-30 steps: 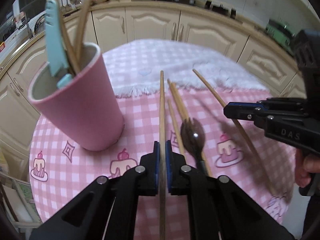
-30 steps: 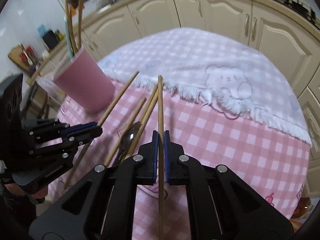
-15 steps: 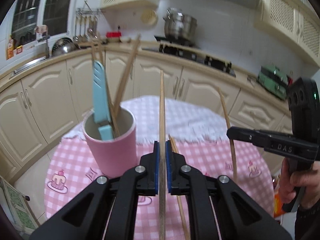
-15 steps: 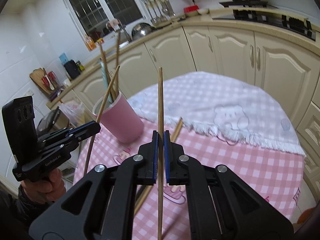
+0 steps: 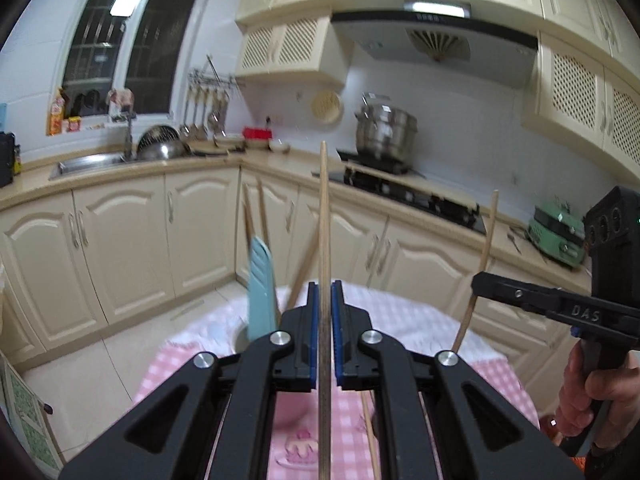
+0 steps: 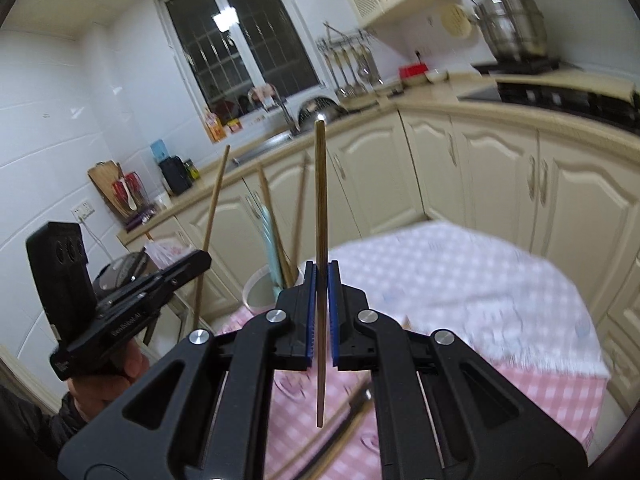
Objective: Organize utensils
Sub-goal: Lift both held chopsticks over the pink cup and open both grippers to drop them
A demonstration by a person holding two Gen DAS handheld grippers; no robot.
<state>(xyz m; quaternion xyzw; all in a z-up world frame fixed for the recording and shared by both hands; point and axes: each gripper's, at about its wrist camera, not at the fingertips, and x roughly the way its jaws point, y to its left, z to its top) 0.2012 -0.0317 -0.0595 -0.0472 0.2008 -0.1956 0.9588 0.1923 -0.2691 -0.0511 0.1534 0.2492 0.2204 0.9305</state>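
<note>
My left gripper [image 5: 325, 292] is shut on a wooden chopstick [image 5: 324, 216] and holds it upright above the table. My right gripper [image 6: 319, 274] is shut on another wooden chopstick [image 6: 320, 200], also upright. The pink cup [image 6: 260, 292] stands on the pink checked tablecloth [image 6: 540, 392], holding a light blue utensil [image 5: 261, 292] and wooden chopsticks [image 6: 272, 220]. In the left wrist view the cup [image 5: 288, 412] is mostly hidden behind my fingers. The right gripper [image 5: 480, 282] also shows at the right there, and the left gripper [image 6: 204, 260] shows at the left in the right wrist view.
More chopsticks [image 6: 320, 452] and a dark spoon [image 6: 356, 404] lie on the table [image 5: 492, 376]. A white fringed cloth [image 6: 460, 280] covers its far part. Cream cabinets [image 5: 120, 248], a sink [image 5: 88, 162] and a stove with a pot [image 5: 386, 130] surround it.
Both grippers have lifted and tilted upward with their chopsticks, from low over the table to upright, so the views now show the kitchen walls instead of the tabletop.
</note>
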